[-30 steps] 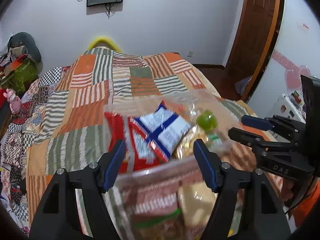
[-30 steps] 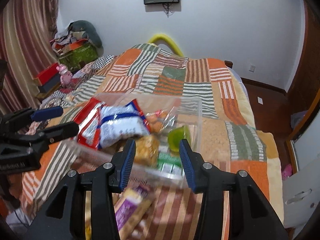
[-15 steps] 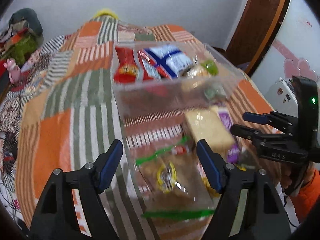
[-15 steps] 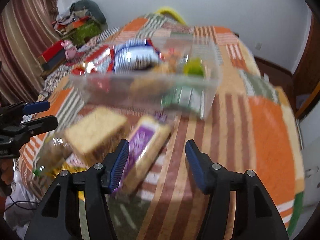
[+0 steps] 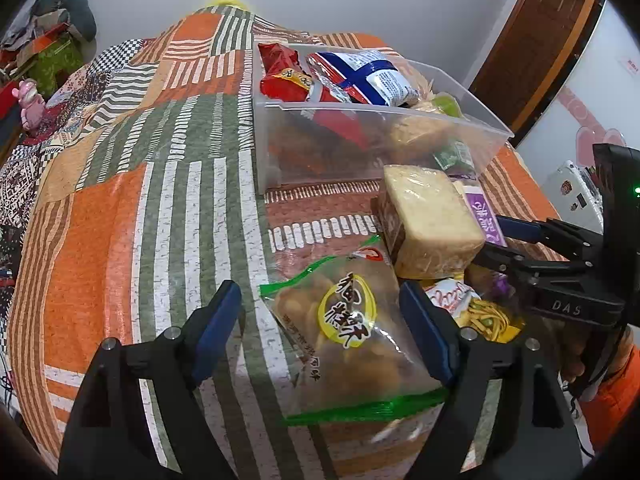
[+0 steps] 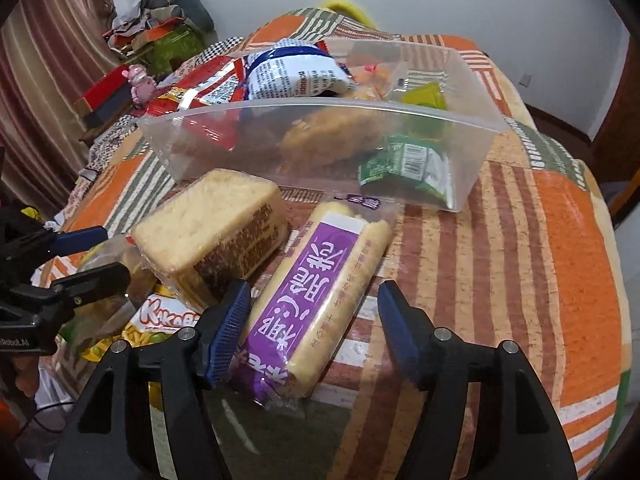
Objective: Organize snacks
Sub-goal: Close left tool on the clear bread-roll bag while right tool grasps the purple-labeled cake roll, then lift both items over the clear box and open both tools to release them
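- Step in hand, as I judge it: both tools are lining up on loose snacks lying on the bed (image 5: 168, 208), to lift them into the clear bin (image 5: 360, 120) just beyond.
- The left tool (image 5: 320, 328) has its jaws opening and grips nothing; the green-edged bag (image 5: 344, 332) lies flat between its fingers, neither pad pressing it.
- The right tool (image 6: 314, 326) is also opening and released; the purple pack (image 6: 316, 292) lies between its fingers, its near end close to the left pad, clear of the right one.
- A wrapped cake block (image 6: 212, 232) sits just left of the purple pack, leaning over a yellow noodle packet (image 6: 160, 324) and touching the green-edged bag's far end.
- The bin stands at the far side of the pile, already holding a red bag (image 5: 284, 76), a blue-and-white bag (image 5: 360, 76) and small green packets (image 6: 404, 164).
- Next move, by my reading: each tool needs to sink until its pads straddle the pack's sides, then close gently; the cake block may shift when the bag beneath it comes away.
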A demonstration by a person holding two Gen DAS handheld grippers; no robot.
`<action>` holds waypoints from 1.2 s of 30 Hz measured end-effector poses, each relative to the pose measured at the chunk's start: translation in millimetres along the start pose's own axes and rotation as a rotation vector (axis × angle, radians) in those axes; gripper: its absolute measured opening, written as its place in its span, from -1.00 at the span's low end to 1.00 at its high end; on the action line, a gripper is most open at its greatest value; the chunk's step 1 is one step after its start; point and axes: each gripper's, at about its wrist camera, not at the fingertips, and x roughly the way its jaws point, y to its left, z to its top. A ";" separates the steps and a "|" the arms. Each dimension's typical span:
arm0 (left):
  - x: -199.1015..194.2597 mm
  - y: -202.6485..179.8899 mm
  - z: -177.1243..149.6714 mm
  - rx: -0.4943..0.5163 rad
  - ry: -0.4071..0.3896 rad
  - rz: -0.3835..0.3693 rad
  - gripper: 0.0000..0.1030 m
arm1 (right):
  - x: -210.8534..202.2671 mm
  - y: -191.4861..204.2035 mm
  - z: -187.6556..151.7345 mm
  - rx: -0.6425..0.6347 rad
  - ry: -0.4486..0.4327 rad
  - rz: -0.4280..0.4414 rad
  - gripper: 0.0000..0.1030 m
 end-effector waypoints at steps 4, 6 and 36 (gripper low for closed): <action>-5.3 4.4 -2.9 0.011 -0.014 0.021 0.61 | -3.4 -15.0 -6.7 0.018 0.012 -0.029 0.17; -9.5 7.6 -4.1 0.025 -0.025 0.048 0.61 | -8.3 -24.0 -12.5 0.026 0.013 -0.040 0.16; -13.9 9.3 -0.5 -0.031 -0.035 0.051 -0.11 | -32.2 -22.2 -10.9 0.020 -0.069 -0.038 -0.18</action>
